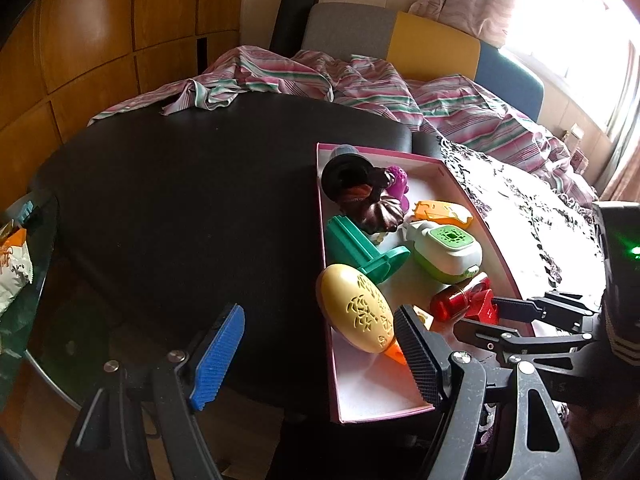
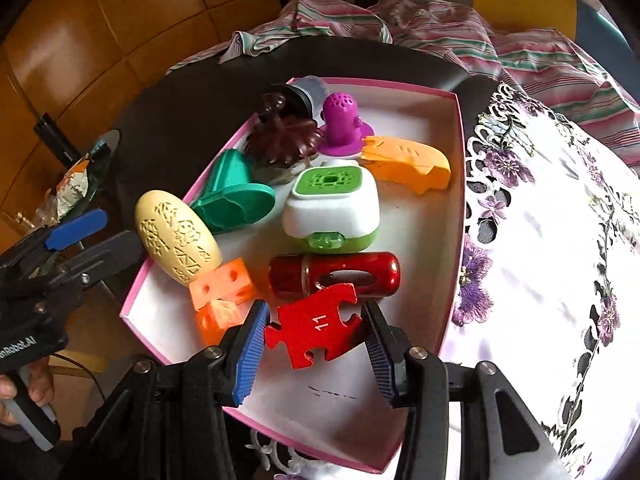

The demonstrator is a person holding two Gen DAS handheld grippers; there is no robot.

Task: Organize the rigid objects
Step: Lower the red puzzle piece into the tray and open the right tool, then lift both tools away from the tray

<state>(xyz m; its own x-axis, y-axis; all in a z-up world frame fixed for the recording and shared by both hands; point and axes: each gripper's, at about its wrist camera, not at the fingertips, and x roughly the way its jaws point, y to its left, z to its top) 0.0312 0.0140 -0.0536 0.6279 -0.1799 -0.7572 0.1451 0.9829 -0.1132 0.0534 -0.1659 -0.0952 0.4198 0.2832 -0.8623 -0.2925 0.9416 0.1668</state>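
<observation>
A pink-rimmed white box (image 2: 459,128) (image 1: 456,176) holds several rigid toys. My right gripper (image 2: 316,344) is shut on a red puzzle piece (image 2: 316,330) marked 11 and holds it over the box's near end. Behind the piece lie a red cylinder (image 2: 336,274) (image 1: 456,300), an orange block (image 2: 222,288), a yellow egg-shaped shell (image 2: 176,240) (image 1: 356,306), a green and white case (image 2: 332,208) (image 1: 446,250), a teal part (image 2: 232,196) (image 1: 360,248), a brown mould (image 2: 284,140) (image 1: 368,204), a purple piece (image 2: 340,128) and an orange shape (image 2: 408,160) (image 1: 442,212). My left gripper (image 1: 320,356) is open and empty at the box's left edge.
The box sits on a black round table (image 1: 180,200) beside a white flowered cloth (image 2: 540,264). A striped pink sheet (image 1: 360,80) lies bunched behind. A snack bag (image 1: 12,264) rests on a glass side table at the far left. Wooden panels form the back wall.
</observation>
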